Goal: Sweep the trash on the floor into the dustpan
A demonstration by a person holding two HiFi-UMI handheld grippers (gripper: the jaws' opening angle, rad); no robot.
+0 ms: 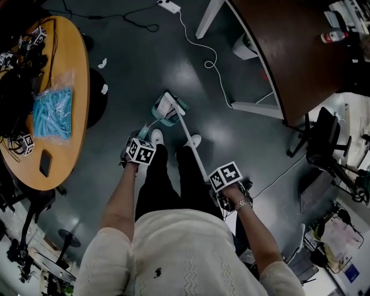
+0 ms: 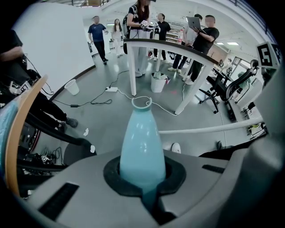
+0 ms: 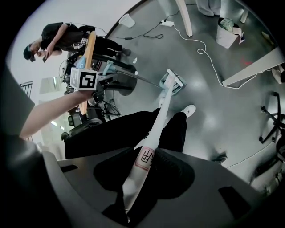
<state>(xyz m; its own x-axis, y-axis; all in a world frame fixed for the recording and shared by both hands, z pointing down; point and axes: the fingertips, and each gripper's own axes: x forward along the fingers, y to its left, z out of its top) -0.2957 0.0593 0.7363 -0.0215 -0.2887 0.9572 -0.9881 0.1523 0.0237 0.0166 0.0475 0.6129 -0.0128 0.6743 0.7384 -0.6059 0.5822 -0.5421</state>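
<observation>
My left gripper (image 1: pixel 140 151) is shut on the pale teal dustpan handle (image 2: pixel 142 143), which rises straight out of its jaws. The teal dustpan (image 1: pixel 171 114) rests on the dark floor just ahead of the person's white shoes. My right gripper (image 1: pixel 225 179) is shut on the white broom handle (image 3: pixel 149 150); the broom head (image 1: pixel 167 104) sits at the dustpan. Two small white scraps of trash (image 1: pixel 103 63) (image 1: pixel 104 88) lie on the floor to the left, beside a black stool base, apart from the pan. They also show in the left gripper view as trash (image 2: pixel 86 132).
A round wooden table (image 1: pixel 78 87) with a blue bag, phone and cables stands at left. A dark table (image 1: pixel 277 63) on white legs is at right, with a white cable (image 1: pixel 214 63) and power strip (image 1: pixel 169 6) on the floor. An office chair (image 1: pixel 324 144) stands at right. People stand far off.
</observation>
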